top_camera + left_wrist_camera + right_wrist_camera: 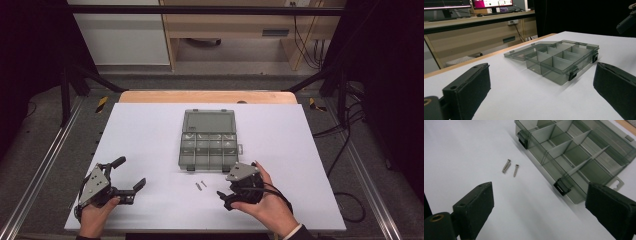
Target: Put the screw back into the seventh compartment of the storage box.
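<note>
We are holding a gripper in each hand over a white desk (150,135). An open grey plastic box (208,145) is lying near the middle of the desk, its lid folded flat on the far side and its tray divided into small compartments. Just in front of the box, on the bare desk, a few small screws (200,184) are lying close together; in the right gripper view we are seeing two of them touching side by side and a third just beside them (510,167).

Our right gripper (228,197) is resting low near the front edge of the desk, just right of the screws and close to the box's near right corner. Its jaws are standing wide open and are gripping nothing; the screws and the box's front latches are showing between them.

Our left gripper (129,174) is sitting well apart on the left side of the desk. Its jaws are also spread wide and are holding nothing, and they are pointing toward the box (556,58), which is lying some way off.
</note>
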Demonstrator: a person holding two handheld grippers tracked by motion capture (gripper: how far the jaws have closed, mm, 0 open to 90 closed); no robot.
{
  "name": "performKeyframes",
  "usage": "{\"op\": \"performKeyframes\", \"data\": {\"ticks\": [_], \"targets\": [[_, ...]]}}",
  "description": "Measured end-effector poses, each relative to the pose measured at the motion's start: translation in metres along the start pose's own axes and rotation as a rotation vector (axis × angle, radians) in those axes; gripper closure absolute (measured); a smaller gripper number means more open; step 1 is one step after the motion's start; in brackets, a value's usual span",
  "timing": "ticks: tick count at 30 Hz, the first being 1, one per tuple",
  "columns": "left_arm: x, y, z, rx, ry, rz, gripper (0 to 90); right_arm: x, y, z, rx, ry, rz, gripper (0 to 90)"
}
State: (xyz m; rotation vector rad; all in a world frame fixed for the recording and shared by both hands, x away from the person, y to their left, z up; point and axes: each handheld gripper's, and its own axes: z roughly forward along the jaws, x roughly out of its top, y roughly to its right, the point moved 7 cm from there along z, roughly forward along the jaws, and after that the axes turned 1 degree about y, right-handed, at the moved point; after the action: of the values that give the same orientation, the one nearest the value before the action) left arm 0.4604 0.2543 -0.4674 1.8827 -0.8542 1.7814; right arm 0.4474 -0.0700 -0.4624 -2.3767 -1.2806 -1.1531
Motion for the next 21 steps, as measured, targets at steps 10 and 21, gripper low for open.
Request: {"op": "performKeyframes", "data": {"ticks": [10,21], "targets": [[0.000,0.000,0.001,-0.004,-0.006,0.010,0.8,0.016,-0.012,0.016,0.069,-0.073,-0.012,7.8],[-0.001,-0.001,0.000,-0.004,-0.014,0.017,0.9,0.015,-0.029,0.036,0.123,-0.164,-0.019,8.9]]}}
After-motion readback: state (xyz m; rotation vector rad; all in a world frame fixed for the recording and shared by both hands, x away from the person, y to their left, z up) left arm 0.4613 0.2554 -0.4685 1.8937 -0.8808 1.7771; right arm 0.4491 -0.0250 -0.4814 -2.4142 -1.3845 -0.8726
